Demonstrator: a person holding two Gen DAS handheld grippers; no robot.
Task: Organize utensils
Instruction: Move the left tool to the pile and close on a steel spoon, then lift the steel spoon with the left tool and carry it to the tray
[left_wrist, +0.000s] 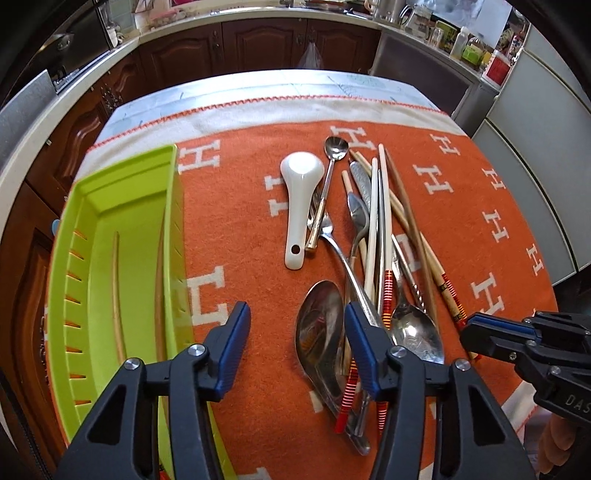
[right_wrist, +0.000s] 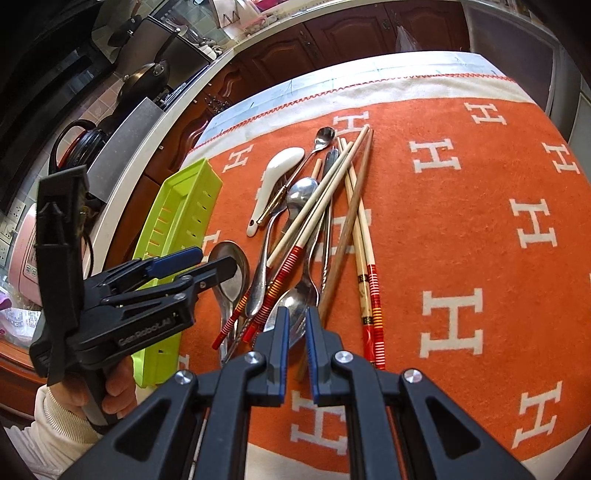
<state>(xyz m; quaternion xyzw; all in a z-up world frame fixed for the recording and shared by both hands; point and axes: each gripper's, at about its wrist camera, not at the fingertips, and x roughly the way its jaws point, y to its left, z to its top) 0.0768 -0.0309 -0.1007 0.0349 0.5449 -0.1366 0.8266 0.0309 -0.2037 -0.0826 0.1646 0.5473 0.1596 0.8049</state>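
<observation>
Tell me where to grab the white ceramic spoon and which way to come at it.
Probably best by the handle of the white ceramic spoon, from straight above, jaws across its width. It lies flat on the orange cloth; the side facing the green tray is free, while a fork crowds the other.

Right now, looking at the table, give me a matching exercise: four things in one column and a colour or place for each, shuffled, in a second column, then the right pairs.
Things:
1. long slotted plastic tray
2. ceramic soup spoon
3. large metal spoon
4. H-patterned blanket

Descriptions:
A. orange with white letters
B. lime green, at the blanket's left edge
C. glossy white, hole in its handle
D. shiny bowl nearest the left gripper

Pairs: 1-B, 2-C, 3-D, 4-A
</observation>
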